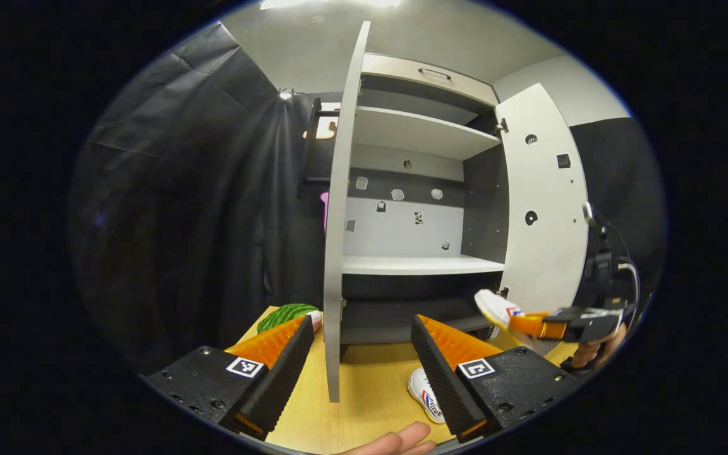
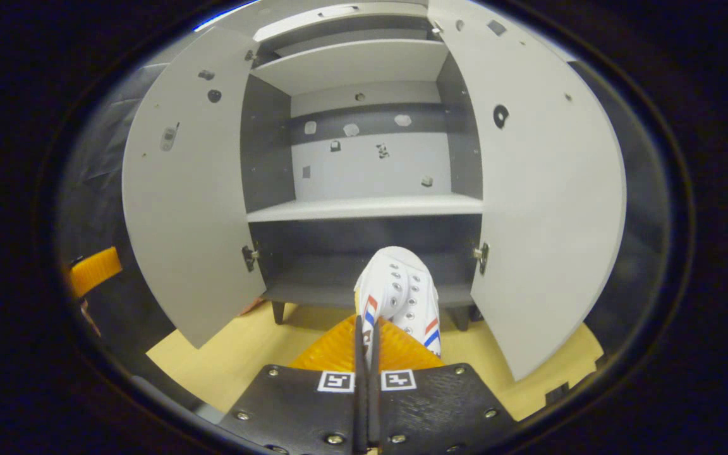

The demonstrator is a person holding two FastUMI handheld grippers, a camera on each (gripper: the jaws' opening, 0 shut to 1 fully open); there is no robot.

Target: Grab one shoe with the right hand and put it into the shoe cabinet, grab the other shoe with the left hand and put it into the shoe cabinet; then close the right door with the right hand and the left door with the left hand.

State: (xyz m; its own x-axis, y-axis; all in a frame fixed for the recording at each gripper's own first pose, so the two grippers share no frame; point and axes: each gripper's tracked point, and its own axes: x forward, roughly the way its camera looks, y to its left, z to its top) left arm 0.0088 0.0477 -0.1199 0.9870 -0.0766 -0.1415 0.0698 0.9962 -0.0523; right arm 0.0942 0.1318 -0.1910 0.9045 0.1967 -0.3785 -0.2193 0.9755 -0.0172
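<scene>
Two hand-held tools, black-bodied, square-marked.

Left tool (image 1: 361, 354): two wedge-shaped fingers (image 1: 436, 370) with ribbed inner faces, mounted on black blocks dotted with round screw heads, each block bearing a white square with a black coded marking. Right tool (image 2: 364, 344): same black plates with bright screws along the lower edge and a pair of white coded squares side by side; ridged finger surfaces. Seen from afar in the left gripper view: black housing with a dark cable looping above it. Fingertips of a bare hand (image 1: 395, 442) at the bottom edge.
</scene>
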